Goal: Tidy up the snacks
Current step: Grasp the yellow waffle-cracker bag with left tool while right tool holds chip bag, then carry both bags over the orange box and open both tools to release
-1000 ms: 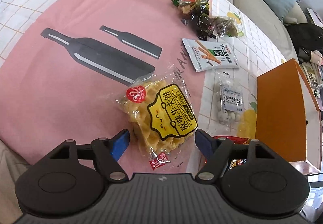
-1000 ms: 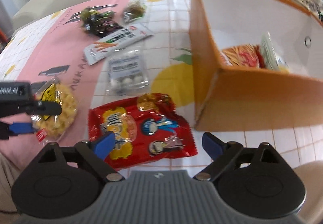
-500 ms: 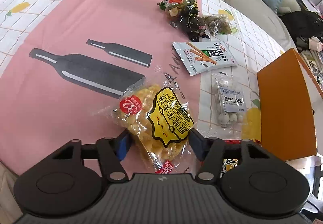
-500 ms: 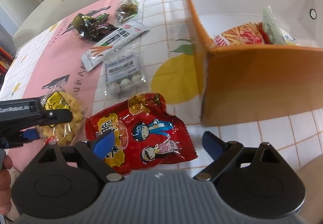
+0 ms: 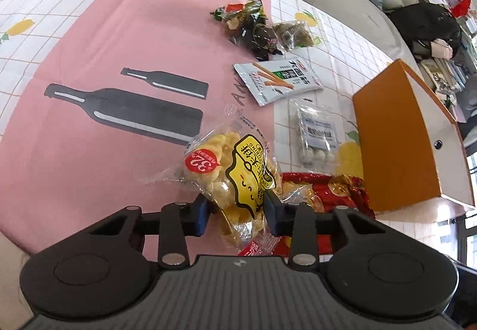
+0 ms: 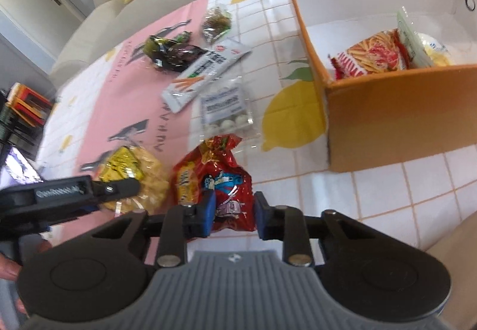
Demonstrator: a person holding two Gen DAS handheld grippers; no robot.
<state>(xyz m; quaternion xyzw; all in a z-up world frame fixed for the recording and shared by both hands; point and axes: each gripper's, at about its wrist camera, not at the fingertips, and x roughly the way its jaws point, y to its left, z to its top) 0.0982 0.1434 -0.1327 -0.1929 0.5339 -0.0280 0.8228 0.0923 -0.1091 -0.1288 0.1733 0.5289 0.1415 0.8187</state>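
Observation:
My left gripper (image 5: 235, 211) is shut on the yellow waffle-cookie bag (image 5: 238, 169), which stands tilted up off the pink cloth; the bag also shows in the right wrist view (image 6: 134, 172). My right gripper (image 6: 234, 211) is shut on the red cartoon snack bag (image 6: 217, 175), bunched up between the blue pads; the bag also shows in the left wrist view (image 5: 337, 190). The orange box (image 6: 387, 109) stands to the right and holds a red chips bag (image 6: 369, 56) and a clear packet (image 6: 411, 38). The box also shows in the left wrist view (image 5: 396, 136).
On the table lie a white-ball candy pack (image 5: 316, 133), a white-green stick snack pouch (image 5: 280, 79), a dark wrapped-candy pile (image 5: 250, 26) and a small greenish pack (image 5: 295, 32). Sofa cushions ring the table. The left gripper body (image 6: 59, 196) sits close beside my right gripper.
Both grippers closed from open: the left onto the yellow cookie bag, the right onto the red bag. Both bags are now squeezed and lifted at the near end.

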